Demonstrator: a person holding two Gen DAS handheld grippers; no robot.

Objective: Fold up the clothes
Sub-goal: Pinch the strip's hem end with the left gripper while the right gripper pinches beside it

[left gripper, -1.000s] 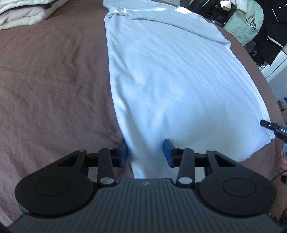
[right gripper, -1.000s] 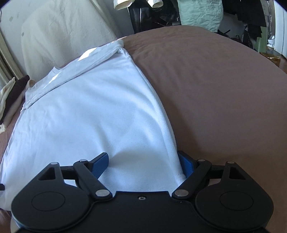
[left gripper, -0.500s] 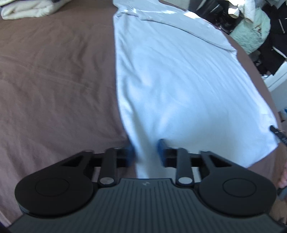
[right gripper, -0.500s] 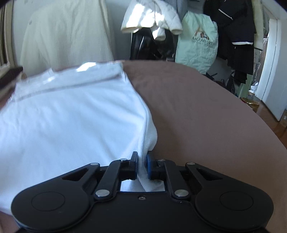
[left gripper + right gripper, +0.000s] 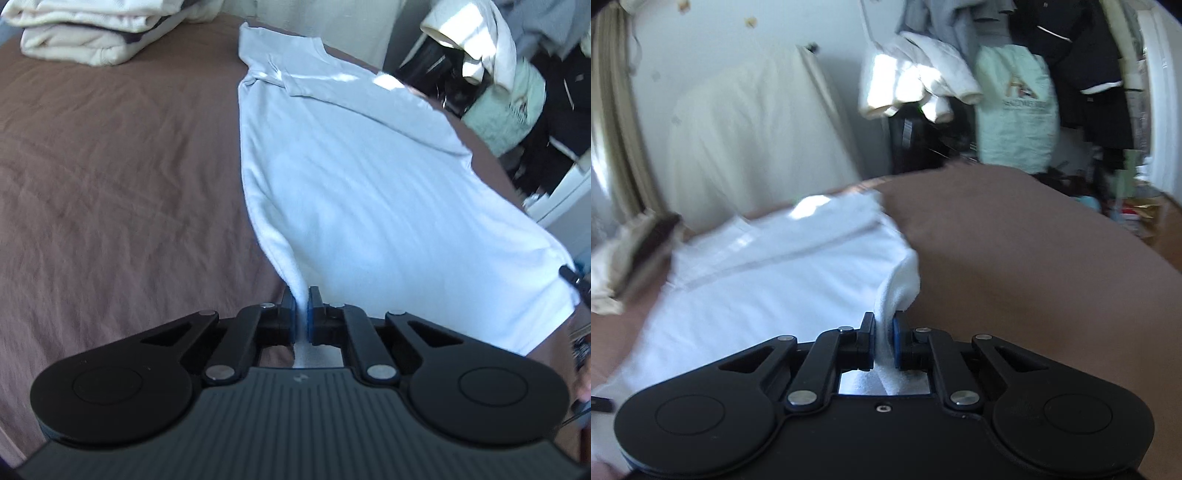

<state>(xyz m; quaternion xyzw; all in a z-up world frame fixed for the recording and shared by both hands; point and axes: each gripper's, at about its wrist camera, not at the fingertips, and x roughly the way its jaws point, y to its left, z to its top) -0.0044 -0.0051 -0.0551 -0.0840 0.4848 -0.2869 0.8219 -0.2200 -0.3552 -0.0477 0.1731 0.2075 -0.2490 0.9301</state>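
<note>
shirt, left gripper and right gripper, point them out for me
shirt (image 5: 362,192), left wrist view, middle of the flat body
left gripper (image 5: 302,308), left wrist view, between fingertips pinching the hem
right gripper (image 5: 884,332), right wrist view, between fingertips pinching the hem

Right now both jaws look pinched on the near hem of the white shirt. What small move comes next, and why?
Probably lift both grippers together and carry the hem forward toward the collar end. The left gripper and right gripper each hold a near corner of the white shirt, jaws shut on fabric, while the rest lies flat on the brown bedspread.
</note>
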